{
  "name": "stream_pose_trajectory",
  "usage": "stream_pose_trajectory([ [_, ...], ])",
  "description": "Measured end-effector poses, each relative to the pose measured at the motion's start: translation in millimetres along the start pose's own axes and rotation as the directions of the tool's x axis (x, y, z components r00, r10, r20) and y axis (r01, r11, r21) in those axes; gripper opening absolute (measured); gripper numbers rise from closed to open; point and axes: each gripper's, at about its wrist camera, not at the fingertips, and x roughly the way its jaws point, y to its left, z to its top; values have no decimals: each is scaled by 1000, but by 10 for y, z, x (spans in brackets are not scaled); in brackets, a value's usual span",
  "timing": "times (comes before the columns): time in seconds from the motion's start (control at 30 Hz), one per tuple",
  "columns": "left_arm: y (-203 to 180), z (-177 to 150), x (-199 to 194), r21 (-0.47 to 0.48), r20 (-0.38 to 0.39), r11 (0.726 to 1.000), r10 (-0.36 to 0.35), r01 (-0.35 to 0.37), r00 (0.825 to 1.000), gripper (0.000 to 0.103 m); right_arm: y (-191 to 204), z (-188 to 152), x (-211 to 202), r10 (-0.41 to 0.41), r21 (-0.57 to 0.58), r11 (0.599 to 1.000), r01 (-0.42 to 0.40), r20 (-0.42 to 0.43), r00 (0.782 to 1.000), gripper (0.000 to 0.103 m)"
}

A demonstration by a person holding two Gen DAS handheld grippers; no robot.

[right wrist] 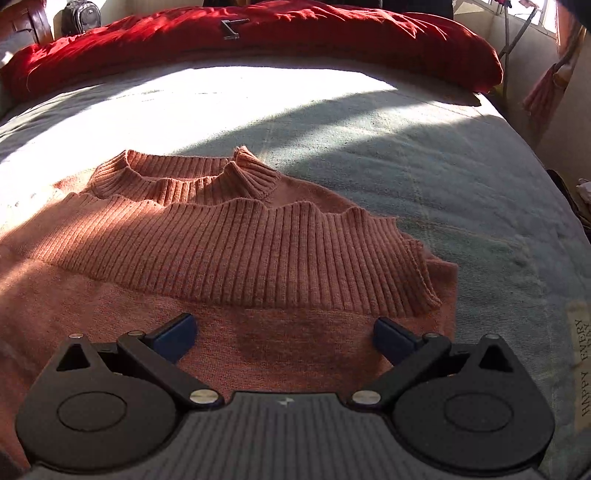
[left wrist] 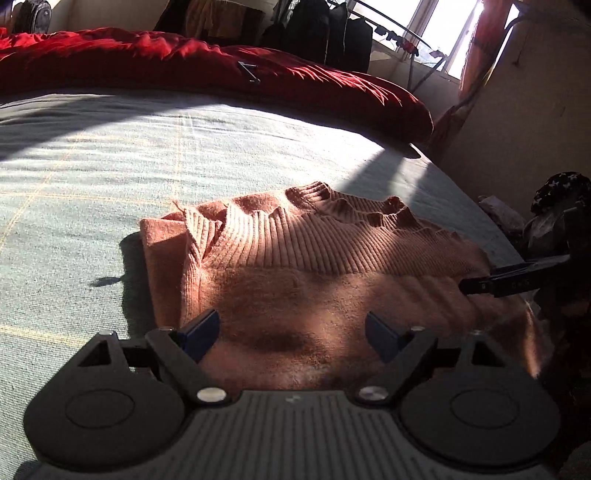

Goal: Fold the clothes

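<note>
A salmon-pink knitted sweater point(left wrist: 295, 266) lies folded on the bed, its ribbed hem doubled back over the body toward the ribbed collar point(right wrist: 192, 177). My left gripper point(left wrist: 291, 332) hovers open just over the sweater's near left part, nothing between its blue pads. My right gripper point(right wrist: 284, 334) is open too, low over the near right part of the sweater point(right wrist: 236, 243), empty. In the left wrist view, the right gripper's black finger point(left wrist: 498, 282) pokes in from the right edge above the sweater.
A pale green bedsheet point(left wrist: 92, 192) covers the bed, sunlit at the far side. A red duvet point(right wrist: 258, 40) is bunched along the far edge. Dark clothes point(left wrist: 332, 33) hang near the window. A pile of items point(left wrist: 554, 206) sits off the bed's right side.
</note>
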Motion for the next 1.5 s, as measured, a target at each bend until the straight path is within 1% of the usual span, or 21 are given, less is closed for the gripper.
stream_pose_trajectory([
  [0.1, -50, 24, -33, 2, 7, 1000, 14, -14, 1000, 86, 8, 0, 38, 2, -6, 1000, -2, 0, 1000, 103],
  [0.2, -113, 118, -90, 10, 17, 1000, 6, -6, 1000, 86, -16, 6, 51, 15, -4, 1000, -15, 5, 1000, 103],
  [0.3, -230, 195, -75, 49, 1, 999, 22, -22, 1000, 86, -54, -17, 46, 36, 1, 999, -36, 23, 999, 103],
  [0.37, -319, 185, -39, 76, -28, 997, 28, -26, 999, 86, -77, -46, 42, 48, 3, 999, -49, 39, 998, 103],
  [0.47, -438, 79, -13, 104, -63, 992, 79, -72, 995, 86, -112, -97, 28, 70, -10, 998, -70, 66, 995, 103],
  [0.63, -511, -225, -151, 59, -92, 987, 156, -151, 983, 87, -171, -125, 2, 116, -54, 992, -112, 96, 989, 103],
  [0.73, -615, -377, -289, 49, -107, 973, 231, -227, 967, 88, -207, -113, -11, 147, -84, 987, -139, 105, 984, 103],
  [0.87, -745, -531, -359, 15, -117, 957, 288, -288, 950, 88, -258, -94, -35, 194, -128, 976, -179, 119, 974, 103],
  [1.0, -876, -686, -360, -15, -133, 934, 352, -357, 927, 88, -328, -94, -32, 228, -166, 964, -207, 125, 966, 103],
  [1.07, -958, -695, -415, -27, -129, 919, 387, -393, 913, 88, -363, -95, -29, 245, -184, 958, -220, 127, 961, 103],
  [1.17, -1042, -647, -507, -49, -81, 907, 414, -418, 907, 88, -416, -95, -24, 269, -212, 948, -238, 128, 955, 103],
  [1.2, -1046, -629, -513, -53, -66, 901, 426, -430, 902, 88, -433, -96, -22, 277, -221, 944, -245, 129, 952, 103],
  [1.23, -1036, -614, -493, -59, -64, 892, 445, -448, 893, 88, -451, -96, -20, 285, -230, 940, -251, 129, 950, 103],
  [1.27, -1007, -609, -456, -68, -73, 884, 458, -463, 886, 88, -468, -96, -19, 293, -240, 936, -257, 130, 947, 103],
  [1.33, -902, -636, -382, -102, -126, 876, 459, -472, 880, 88, -503, -97, -15, 309, -258, 928, -269, 130, 942, 103],
  [1.37, -869, -639, -380, -119, -140, 874, 455, -471, 879, 88, -521, -97, -14, 317, -267, 924, -275, 130, 940, 103],
  [1.4, -858, -629, -405, -128, -133, 877, 447, -462, 885, 88, -530, -104, -17, 319, -272, 922, -275, 130, 939, 103],
  [1.43, -851, -603, -447, -136, -117, 883, 436, -449, 892, 88, -537, -114, -21, 319, -276, 921, -275, 130, 939, 103],
  [1.5, -813, -482, -570, -155, -54, 892, 421, -424, 905, 88, -556, -125, -30, 318, -272, 922, -275, 128, 939, 103],
])
